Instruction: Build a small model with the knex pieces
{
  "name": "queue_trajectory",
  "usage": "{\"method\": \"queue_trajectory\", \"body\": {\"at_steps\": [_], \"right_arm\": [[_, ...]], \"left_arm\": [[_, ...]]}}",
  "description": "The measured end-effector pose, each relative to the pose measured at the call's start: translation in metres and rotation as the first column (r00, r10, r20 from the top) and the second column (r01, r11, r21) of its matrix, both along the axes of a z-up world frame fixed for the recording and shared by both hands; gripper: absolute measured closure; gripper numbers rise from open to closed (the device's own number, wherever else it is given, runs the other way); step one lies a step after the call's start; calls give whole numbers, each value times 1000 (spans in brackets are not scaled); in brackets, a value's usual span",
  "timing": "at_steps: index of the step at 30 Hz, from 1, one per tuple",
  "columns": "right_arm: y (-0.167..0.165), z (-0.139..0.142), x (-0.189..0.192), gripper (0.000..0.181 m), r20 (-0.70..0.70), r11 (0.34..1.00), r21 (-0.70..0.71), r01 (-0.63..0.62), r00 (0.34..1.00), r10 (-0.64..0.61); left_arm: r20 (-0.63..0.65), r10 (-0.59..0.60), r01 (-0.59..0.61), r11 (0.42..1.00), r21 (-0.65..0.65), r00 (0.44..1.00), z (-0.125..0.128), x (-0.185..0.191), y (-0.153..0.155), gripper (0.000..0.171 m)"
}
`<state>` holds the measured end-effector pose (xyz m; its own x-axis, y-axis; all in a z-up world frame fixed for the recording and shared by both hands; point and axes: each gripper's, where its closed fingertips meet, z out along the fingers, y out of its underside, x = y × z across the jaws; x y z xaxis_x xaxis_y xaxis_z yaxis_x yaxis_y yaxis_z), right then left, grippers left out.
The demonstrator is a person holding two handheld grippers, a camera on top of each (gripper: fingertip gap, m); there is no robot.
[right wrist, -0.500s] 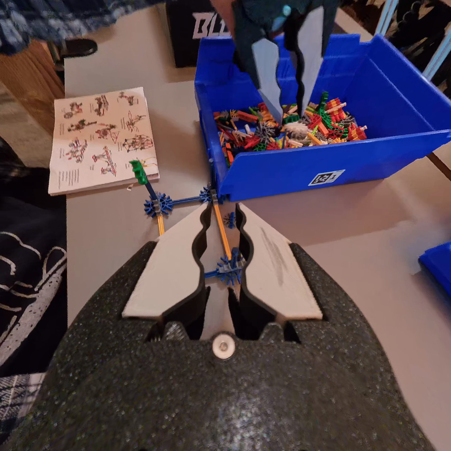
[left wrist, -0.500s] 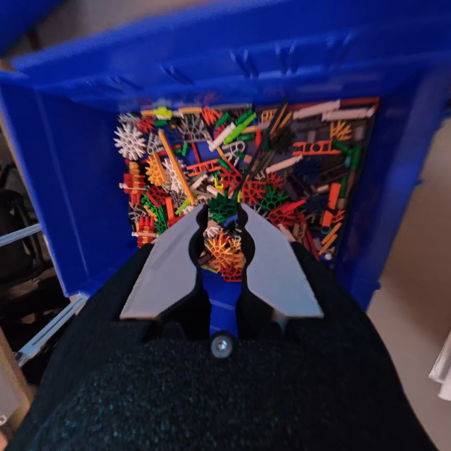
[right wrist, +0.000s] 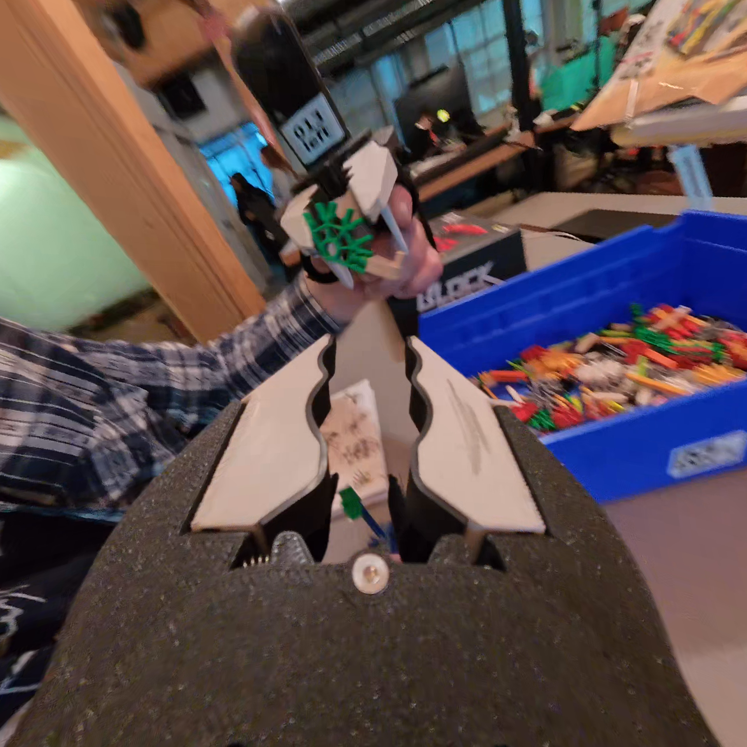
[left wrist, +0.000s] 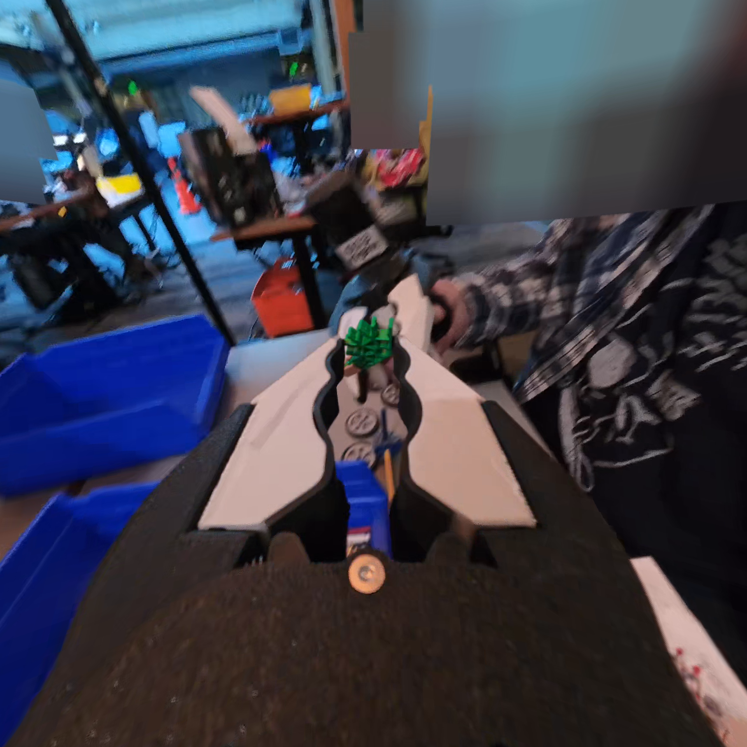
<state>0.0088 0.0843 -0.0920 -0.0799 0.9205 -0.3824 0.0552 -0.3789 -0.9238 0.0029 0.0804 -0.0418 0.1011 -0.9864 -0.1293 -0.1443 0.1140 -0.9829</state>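
While both views are blurred, we note the left tongs (left wrist: 368, 343) closed on a green snowflake-shaped connector (left wrist: 367, 340), held aloft above the bench (left wrist: 258, 355); the right wrist view shows the same connector (right wrist: 337, 242) clamped at those tongs' (right wrist: 343, 238) tips. We record the right tongs (right wrist: 370, 343) parted and gripping nothing, raised over the bench with an illustrated booklet (right wrist: 355, 440) and a blue rod with a green end piece (right wrist: 357, 511) below. A blue bin (right wrist: 598, 323) of mixed coloured construction pieces (right wrist: 630, 372) stands to the right. Grey wheels (left wrist: 361, 422) lie on the bench beneath the left tongs.
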Motion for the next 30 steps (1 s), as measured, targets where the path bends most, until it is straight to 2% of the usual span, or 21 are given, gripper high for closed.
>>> {"method": "queue_trajectory", "body": {"at_steps": [5,10,12,19,24,30], "right_arm": [[-22,43,-8,146,-276,972,-131,-195,949,153],[-44,66,-6,149,-383,949,-85,-305,889,252],[-48,69,-6,164,-391,947,-67,-315,881,266],[-49,73,-3,169,-372,963,-3,-271,894,250],[-31,68,-2,171,-289,989,75,-126,947,142],[-14,59,-3,171,-177,979,203,-11,983,48]], "left_arm": [[139,-153,152,988,23,978,31,8,-39,151],[158,-212,211,977,24,964,34,11,-53,151],[168,-223,223,975,16,960,34,10,-55,151],[189,-232,237,971,-6,954,33,5,-54,151],[123,-100,107,993,-50,987,23,3,-32,147],[5,29,-28,995,-99,1000,3,1,-16,139]]}}
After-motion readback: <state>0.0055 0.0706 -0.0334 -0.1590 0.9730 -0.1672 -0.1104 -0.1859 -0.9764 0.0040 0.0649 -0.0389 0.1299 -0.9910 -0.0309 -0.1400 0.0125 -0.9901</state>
